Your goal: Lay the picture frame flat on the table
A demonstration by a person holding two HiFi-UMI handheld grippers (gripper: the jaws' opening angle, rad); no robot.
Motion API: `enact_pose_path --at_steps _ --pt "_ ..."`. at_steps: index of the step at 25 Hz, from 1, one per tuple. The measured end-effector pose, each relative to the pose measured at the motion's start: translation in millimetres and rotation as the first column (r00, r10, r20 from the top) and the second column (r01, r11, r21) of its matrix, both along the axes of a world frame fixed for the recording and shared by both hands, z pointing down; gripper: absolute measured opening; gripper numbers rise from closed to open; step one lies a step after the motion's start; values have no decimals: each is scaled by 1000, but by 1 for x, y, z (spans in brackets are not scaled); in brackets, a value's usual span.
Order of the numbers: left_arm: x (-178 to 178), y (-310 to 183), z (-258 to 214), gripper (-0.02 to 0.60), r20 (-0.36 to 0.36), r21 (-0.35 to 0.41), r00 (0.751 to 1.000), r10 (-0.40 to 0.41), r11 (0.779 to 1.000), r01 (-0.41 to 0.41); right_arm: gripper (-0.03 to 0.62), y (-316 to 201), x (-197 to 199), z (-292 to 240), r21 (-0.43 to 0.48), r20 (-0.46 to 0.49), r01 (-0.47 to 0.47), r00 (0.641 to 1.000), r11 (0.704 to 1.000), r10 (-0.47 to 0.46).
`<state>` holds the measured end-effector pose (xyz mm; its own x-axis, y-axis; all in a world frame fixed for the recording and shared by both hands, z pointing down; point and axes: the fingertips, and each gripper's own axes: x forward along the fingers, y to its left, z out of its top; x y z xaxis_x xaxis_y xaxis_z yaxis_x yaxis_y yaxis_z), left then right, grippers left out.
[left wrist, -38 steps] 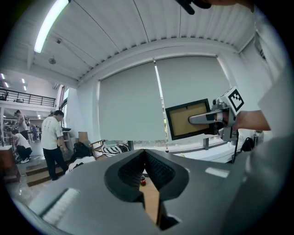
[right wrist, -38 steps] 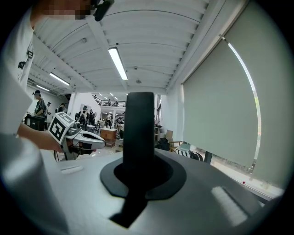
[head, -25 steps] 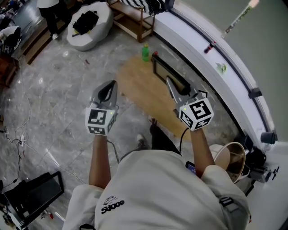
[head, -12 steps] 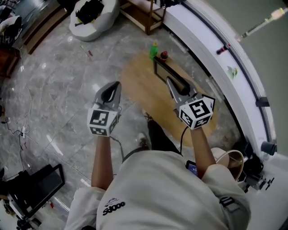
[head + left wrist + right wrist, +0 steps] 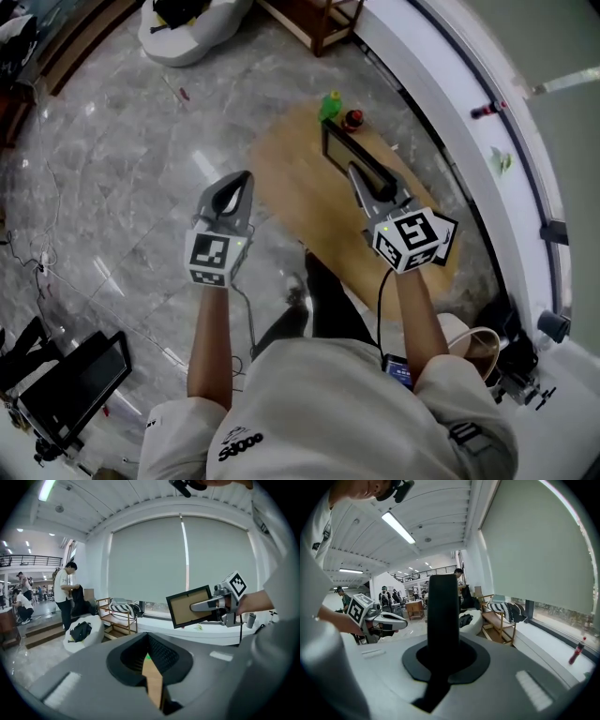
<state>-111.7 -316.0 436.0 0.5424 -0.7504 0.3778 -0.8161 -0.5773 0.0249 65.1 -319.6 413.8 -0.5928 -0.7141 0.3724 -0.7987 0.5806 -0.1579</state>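
Observation:
The picture frame [image 5: 349,155], black-rimmed with a brown back, stands on edge above the oval wooden table [image 5: 295,206]. My right gripper [image 5: 358,180] is shut on its near end. In the right gripper view the frame [image 5: 443,611] shows as a dark upright bar clamped between the jaws. From the left gripper view I see its brown back [image 5: 187,607] with the right gripper [image 5: 206,605] on it. My left gripper [image 5: 236,190] hovers over the table's left edge, shut and holding nothing; a thin slit shows wood between its jaws.
A green bottle [image 5: 330,105] and a small red thing [image 5: 353,118] stand at the table's far end. A white window ledge [image 5: 450,112] curves along the right. A white beanbag [image 5: 192,23] and a wooden rack [image 5: 323,19] lie beyond. People stand in the background.
The head view has shifted, so the table and floor slide down the picture. Both grippers keep their places relative to each other, and the frame stays in the right gripper.

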Motion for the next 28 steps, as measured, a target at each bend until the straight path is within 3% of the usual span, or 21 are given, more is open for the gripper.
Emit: enact_pose_path --at_steps 15,28 --pt "-2 -54 116 8 29 -73 998 -59 996 61 14 -63 -9 137 -147 47 1 999 989 6" --pt "-8 -60 232 9 29 -190 997 -76 978 80 14 -70 -35 276 -337 69 30 998 941 -7"
